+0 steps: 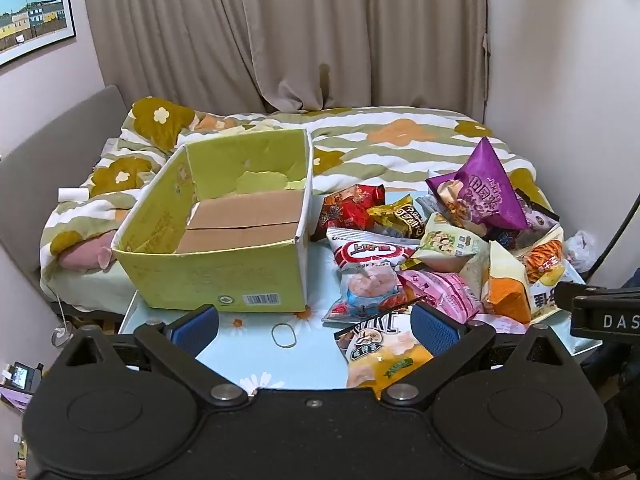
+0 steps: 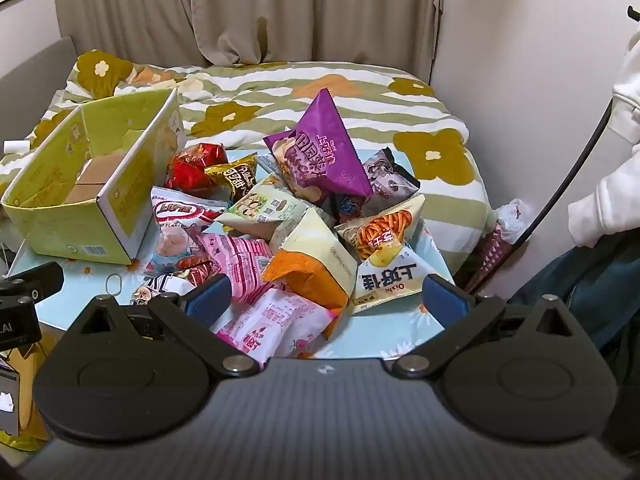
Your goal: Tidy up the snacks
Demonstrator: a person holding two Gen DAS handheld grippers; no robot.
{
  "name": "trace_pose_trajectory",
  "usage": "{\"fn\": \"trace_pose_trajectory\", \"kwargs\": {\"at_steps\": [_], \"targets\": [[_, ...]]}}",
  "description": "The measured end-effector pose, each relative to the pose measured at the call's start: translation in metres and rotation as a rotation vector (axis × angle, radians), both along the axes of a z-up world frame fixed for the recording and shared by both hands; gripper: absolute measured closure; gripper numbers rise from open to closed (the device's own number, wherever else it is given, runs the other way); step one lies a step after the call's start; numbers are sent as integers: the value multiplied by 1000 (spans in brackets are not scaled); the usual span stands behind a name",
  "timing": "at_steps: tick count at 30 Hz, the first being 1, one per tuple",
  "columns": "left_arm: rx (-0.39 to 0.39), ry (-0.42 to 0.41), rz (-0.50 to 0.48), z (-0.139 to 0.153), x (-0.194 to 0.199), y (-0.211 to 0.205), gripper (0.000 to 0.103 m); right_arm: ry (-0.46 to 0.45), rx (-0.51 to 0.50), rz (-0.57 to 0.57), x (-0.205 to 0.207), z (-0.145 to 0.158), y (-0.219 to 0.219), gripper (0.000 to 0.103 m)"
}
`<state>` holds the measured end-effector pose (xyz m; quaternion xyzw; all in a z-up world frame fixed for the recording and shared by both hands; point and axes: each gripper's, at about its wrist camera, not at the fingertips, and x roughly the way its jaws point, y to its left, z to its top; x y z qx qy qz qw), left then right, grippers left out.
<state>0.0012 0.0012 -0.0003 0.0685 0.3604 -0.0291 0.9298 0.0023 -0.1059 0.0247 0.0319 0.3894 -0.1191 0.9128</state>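
Observation:
A pile of snack bags lies on a light blue flowered table (image 1: 248, 364). A purple bag (image 1: 478, 190) (image 2: 326, 152) stands on top at the back. An orange and cream bag (image 2: 316, 264) and pink bags (image 2: 276, 320) lie at the front. An empty yellow-green cardboard box (image 1: 224, 232) (image 2: 80, 200) stands left of the pile. My left gripper (image 1: 316, 326) is open and empty above the table's near edge, in front of the box. My right gripper (image 2: 326, 298) is open and empty, its jaws standing to either side of the orange and cream bag's near end.
A rubber band (image 1: 284, 334) lies on the table near the box. A bed with a flowered quilt (image 1: 400, 140) stands behind the table, with curtains and walls beyond. A person in a white top (image 2: 612, 160) is at the right.

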Motion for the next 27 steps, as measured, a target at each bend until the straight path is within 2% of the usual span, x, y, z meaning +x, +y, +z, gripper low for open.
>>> {"fn": "trace_pose_trajectory", "kwargs": {"at_steps": [27], "targets": [[10,-12,-1,-1,2,2,0,-5,0,7,5,1,7,0]]}}
